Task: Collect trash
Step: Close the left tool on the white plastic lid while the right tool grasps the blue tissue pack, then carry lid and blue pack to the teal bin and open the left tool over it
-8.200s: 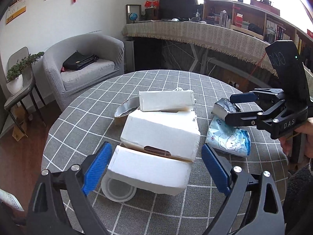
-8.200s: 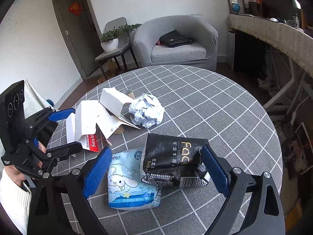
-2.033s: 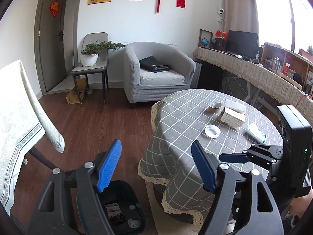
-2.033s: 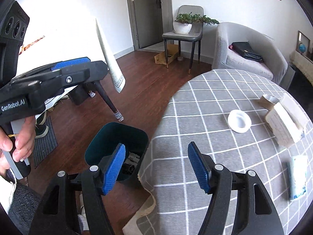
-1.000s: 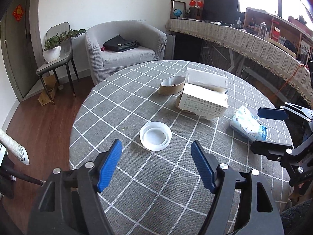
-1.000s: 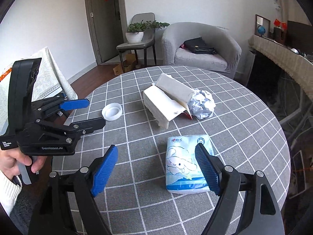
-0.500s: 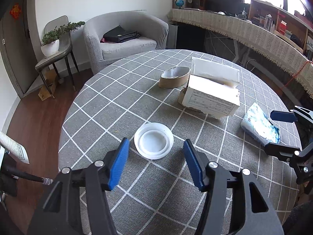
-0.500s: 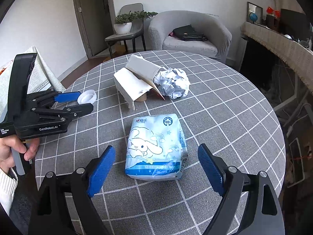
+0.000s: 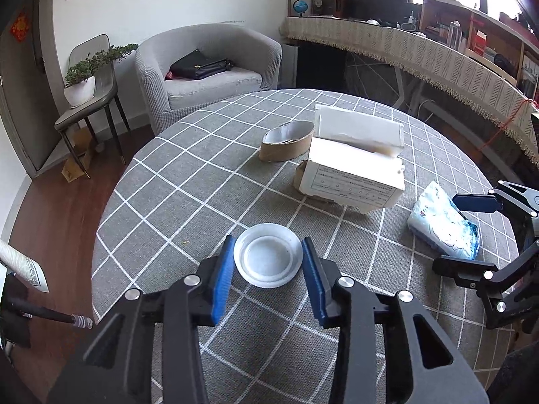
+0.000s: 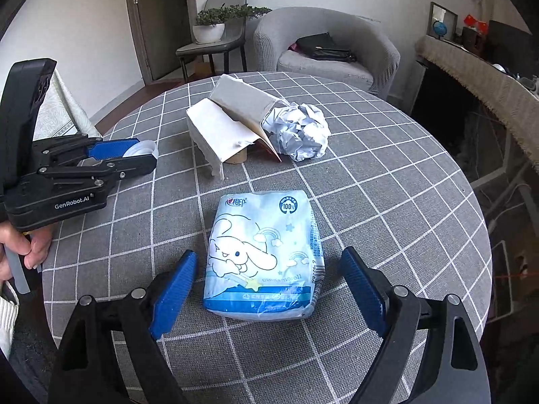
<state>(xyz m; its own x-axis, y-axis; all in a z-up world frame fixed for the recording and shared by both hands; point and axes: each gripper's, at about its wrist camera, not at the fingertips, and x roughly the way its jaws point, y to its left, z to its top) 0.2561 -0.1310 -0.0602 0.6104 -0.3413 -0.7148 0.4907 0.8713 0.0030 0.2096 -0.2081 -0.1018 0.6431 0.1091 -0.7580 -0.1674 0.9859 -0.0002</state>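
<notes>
Left wrist view: my left hand-held gripper [image 9: 267,264] has just been closing, and its blue pads now flank the white plastic lid [image 9: 268,255], touching or nearly touching its rim. I judge the pickup is about to begin. My right hand-held gripper [image 10: 269,282] stands wide around the soft, glossy tissue pack [image 10: 262,256], pads clear of it. Farther on the checked cloth worktop [image 10: 387,185] lie a torn white carton [image 10: 215,131], crumpled paper [image 10: 298,131] and a cardboard ring [image 9: 286,141].
</notes>
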